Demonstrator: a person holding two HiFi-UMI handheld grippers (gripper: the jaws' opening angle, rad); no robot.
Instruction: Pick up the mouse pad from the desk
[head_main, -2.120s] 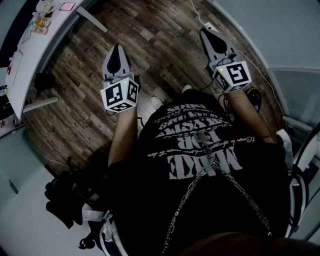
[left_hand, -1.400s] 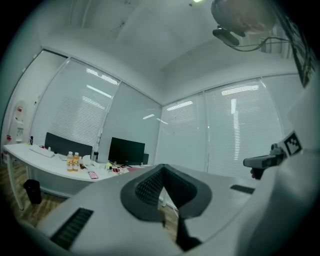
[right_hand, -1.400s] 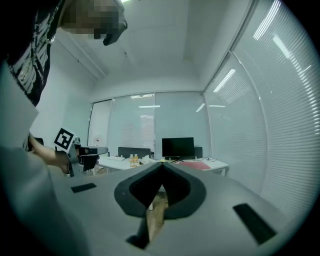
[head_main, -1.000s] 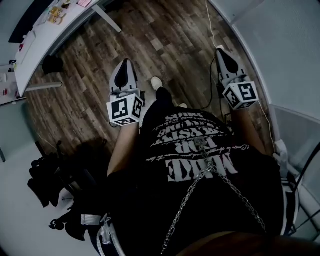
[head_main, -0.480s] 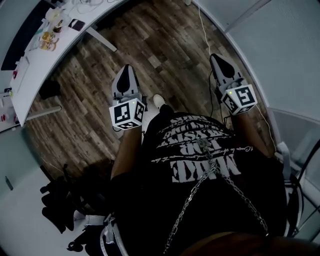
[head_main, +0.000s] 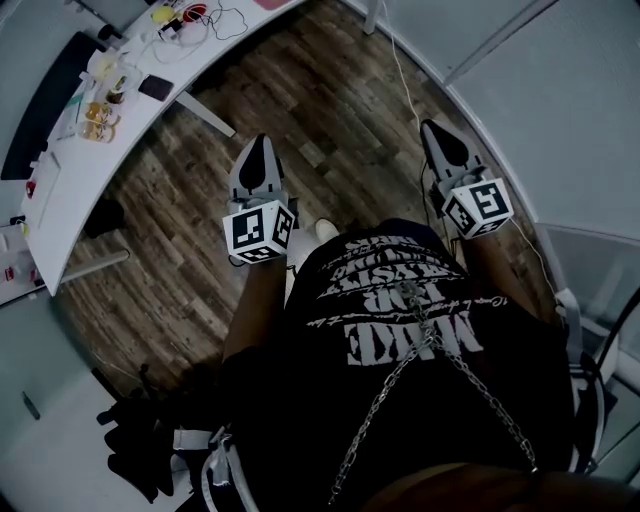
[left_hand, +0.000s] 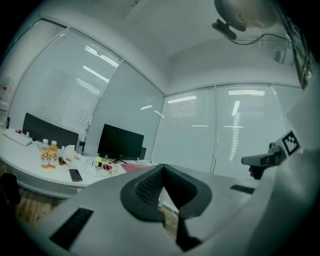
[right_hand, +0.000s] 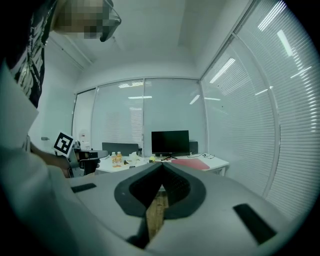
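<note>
You hold your left gripper (head_main: 258, 148) and right gripper (head_main: 434, 132) above the wooden floor (head_main: 330, 90), both with jaws pressed together on nothing, while the red mouse pad (right_hand: 192, 163) lies well ahead on the white desk (head_main: 68, 195), near the monitor (right_hand: 170, 141).

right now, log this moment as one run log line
phase: pre-grasp | left claw: shut, empty | right claw: shut, empty | mouse pad: flat on desk, untouched | claws: over floor, away from desk
</note>
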